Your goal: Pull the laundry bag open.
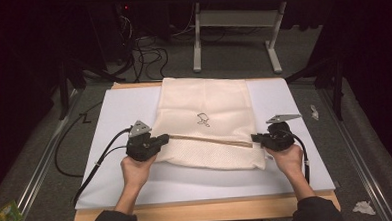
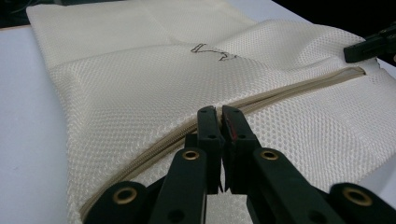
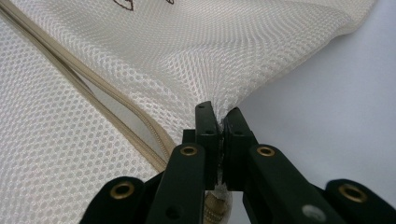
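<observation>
Cream mesh bag (image 1: 204, 120), honeycomb weave, small dark outline logo (image 1: 203, 119), beige zipper (image 1: 210, 140). White table sheet (image 1: 119, 109) on tan wood edge (image 1: 198, 210). Black grippers: left (image 1: 166, 138), right (image 1: 255, 137). Grey floor (image 1: 46, 162).
</observation>
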Demonstrator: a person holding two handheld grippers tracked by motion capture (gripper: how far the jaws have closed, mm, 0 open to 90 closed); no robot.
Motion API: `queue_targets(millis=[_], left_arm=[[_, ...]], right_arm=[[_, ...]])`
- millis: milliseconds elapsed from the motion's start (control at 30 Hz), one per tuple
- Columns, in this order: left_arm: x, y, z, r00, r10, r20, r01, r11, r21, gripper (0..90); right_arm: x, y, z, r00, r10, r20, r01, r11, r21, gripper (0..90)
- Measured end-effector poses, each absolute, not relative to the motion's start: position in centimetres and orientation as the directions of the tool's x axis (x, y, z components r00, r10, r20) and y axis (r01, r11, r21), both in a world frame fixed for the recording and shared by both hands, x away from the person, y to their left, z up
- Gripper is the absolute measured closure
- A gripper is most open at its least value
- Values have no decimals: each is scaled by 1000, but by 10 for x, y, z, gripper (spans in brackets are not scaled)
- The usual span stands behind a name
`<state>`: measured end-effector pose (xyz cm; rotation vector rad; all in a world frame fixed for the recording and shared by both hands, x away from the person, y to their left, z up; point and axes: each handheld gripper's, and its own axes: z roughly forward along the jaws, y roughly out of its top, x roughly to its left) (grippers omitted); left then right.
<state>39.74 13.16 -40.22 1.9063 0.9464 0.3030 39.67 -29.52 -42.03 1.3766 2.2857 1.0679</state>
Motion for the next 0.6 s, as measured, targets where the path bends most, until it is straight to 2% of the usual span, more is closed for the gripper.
queue_targets(millis=[600], left_arm=[[396, 152, -400, 629, 760, -164, 492, -226, 841, 871]], right_arm=[[397, -300, -423, -499, 857, 126, 658, 280, 700, 889]])
